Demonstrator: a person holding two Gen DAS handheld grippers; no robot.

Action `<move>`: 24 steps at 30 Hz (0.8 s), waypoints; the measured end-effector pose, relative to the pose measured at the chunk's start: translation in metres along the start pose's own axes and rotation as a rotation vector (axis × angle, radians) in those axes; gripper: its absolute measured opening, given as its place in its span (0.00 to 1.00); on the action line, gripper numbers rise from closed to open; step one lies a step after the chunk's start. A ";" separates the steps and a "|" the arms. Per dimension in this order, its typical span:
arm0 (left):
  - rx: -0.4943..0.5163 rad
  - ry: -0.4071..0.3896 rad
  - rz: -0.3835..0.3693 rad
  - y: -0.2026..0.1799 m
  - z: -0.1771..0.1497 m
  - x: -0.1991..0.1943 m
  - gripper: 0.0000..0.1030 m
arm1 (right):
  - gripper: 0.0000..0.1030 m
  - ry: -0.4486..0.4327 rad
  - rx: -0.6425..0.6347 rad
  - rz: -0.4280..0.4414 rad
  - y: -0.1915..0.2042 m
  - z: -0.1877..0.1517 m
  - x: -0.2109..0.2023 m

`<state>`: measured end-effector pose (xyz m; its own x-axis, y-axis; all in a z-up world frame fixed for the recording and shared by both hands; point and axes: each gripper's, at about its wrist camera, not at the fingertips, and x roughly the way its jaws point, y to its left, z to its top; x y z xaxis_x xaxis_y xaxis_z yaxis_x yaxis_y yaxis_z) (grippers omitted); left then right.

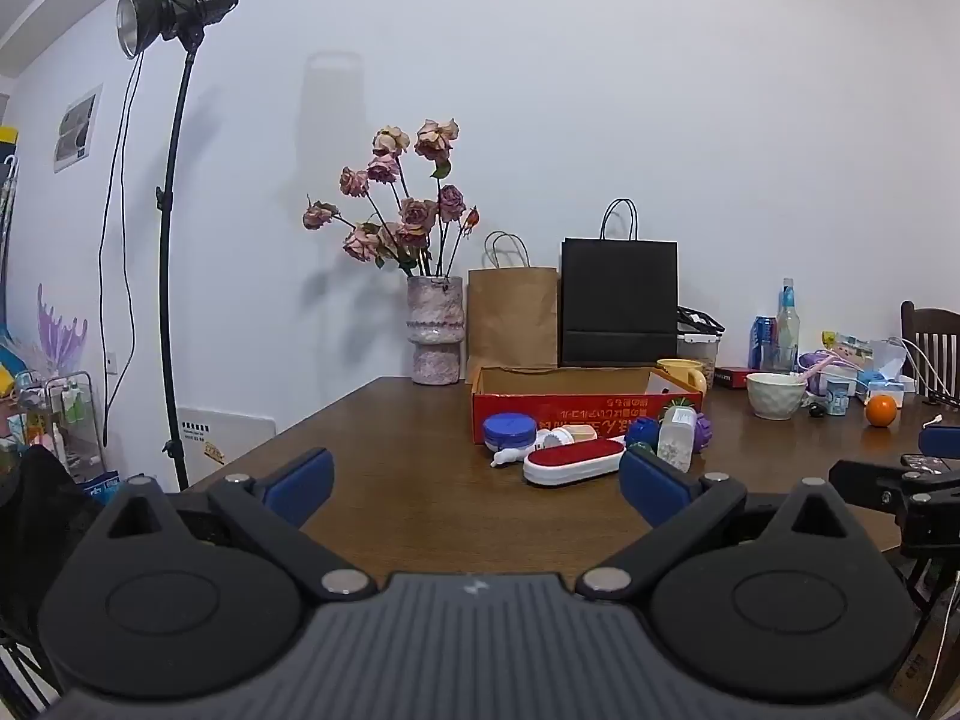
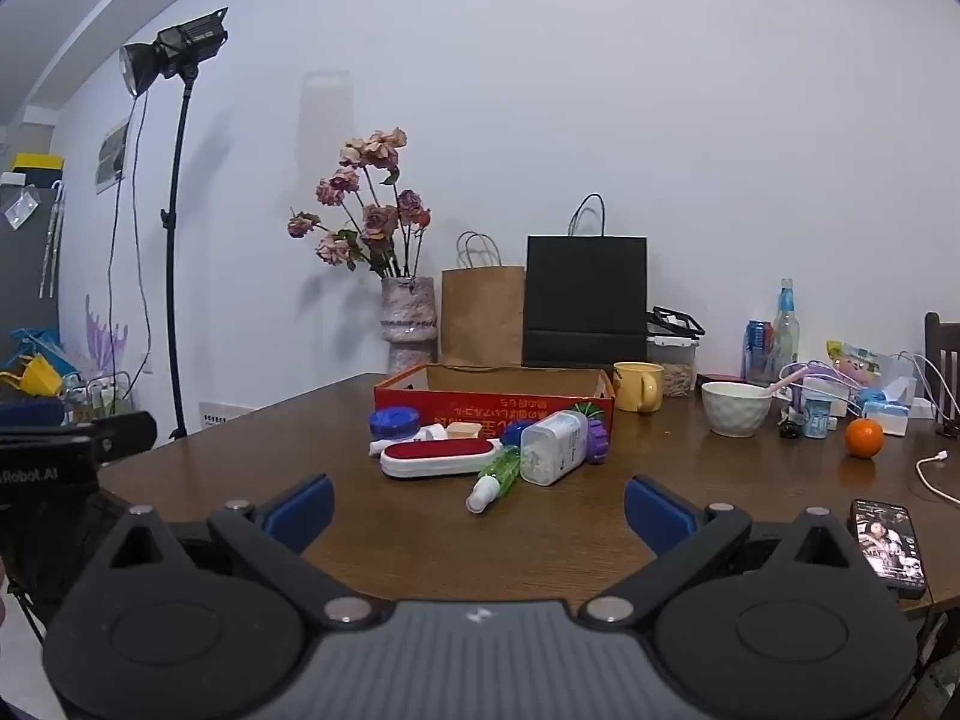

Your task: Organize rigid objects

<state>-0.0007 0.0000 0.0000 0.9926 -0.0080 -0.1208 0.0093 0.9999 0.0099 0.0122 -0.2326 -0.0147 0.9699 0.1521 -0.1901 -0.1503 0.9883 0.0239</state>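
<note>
Both grippers, left gripper (image 1: pixel 477 480) and right gripper (image 2: pixel 478 507), sit with fingers wide, empty. The clutter, lint brush (image 2: pixel 440 457) nearest, lies on the desk (image 2: pixel 570 528) just before the red box (image 2: pixel 480 405). I'd grab the brush across its narrow width first.

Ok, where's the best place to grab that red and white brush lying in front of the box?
Grip the red and white brush across its narrow width near the middle, coming from above. It lies flat and long, crosswise to the view, with its near side clear.
</note>
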 end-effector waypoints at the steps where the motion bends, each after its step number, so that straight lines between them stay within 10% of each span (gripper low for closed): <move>1: 0.000 -0.001 -0.001 0.000 0.000 -0.001 1.00 | 1.00 0.001 0.004 0.000 0.000 0.000 0.000; 24: 0.017 0.008 0.101 0.020 0.023 0.036 1.00 | 1.00 -0.023 -0.032 0.030 -0.036 0.040 0.026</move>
<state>0.0380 0.0195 0.0182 0.9876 0.0930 -0.1262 -0.0887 0.9953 0.0394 0.0501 -0.2636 0.0194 0.9690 0.1817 -0.1676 -0.1846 0.9828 -0.0018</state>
